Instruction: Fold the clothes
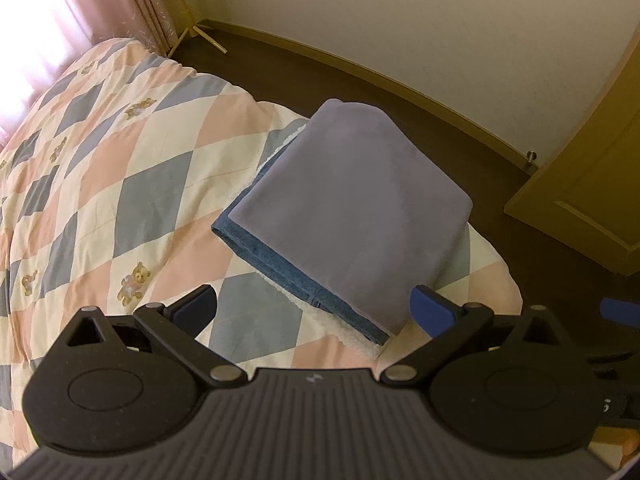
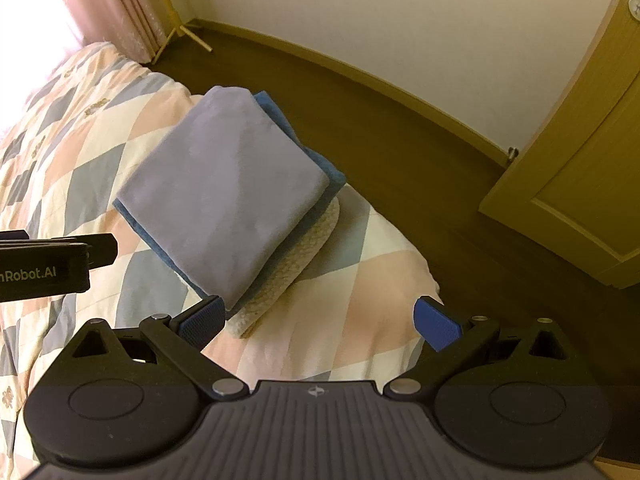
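A folded grey-lilac garment lies on top of a stack on the bed, over a folded blue denim piece and a cream fleece piece. The stack also shows in the right wrist view. My left gripper is open and empty, just short of the stack's near edge. My right gripper is open and empty, its left finger beside the stack's near corner. The left gripper's body shows at the left of the right wrist view.
The stack sits near the corner of a bed with a diamond-patterned quilt. Dark floor runs beyond the bed. A wooden door is at the right, pink curtains and a yellow stand at the back left.
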Tool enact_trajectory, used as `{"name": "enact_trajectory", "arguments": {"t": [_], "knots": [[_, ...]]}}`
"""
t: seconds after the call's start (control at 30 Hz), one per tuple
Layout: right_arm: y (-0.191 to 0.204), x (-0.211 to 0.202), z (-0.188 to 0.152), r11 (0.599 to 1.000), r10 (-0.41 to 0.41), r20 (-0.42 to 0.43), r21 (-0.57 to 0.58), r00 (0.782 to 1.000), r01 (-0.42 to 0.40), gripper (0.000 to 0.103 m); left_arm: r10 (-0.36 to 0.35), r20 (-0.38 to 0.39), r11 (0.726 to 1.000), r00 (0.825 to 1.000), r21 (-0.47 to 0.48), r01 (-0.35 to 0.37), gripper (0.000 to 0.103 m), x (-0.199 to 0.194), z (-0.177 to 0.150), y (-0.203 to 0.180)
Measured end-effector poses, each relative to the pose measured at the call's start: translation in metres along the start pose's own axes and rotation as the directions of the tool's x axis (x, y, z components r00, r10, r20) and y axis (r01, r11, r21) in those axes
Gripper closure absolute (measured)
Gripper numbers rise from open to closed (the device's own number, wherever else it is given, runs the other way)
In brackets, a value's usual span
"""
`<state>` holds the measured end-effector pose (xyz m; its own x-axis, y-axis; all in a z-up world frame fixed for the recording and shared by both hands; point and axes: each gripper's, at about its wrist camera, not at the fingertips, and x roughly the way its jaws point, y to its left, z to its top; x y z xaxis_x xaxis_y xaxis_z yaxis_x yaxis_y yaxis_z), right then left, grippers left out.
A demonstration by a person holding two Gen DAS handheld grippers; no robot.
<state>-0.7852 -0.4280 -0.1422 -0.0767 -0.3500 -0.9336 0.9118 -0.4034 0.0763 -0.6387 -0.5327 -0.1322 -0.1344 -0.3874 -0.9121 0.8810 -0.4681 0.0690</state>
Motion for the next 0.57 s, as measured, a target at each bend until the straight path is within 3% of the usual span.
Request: {"name": "enact_trajectory", "arguments": {"t": [0.33, 0.57], "knots": [[-0.009, 0.007, 0.007, 1.0, 0.004, -0.011, 0.011, 1.0, -0.004, 0.0, -0.001, -0.006, 1.0, 1.0, 0.004, 0.001, 0.001, 0.009, 0.011, -0.006], [-0.008, 0.009, 0.012, 1.0, 0.01, -0.009, 0.014, 1.0, -0.01, 0.0, -0.016, 0.033, 1.0, 0.999, 0.001, 0.016, 0.001, 0.004, 0.014, 0.0]]}}
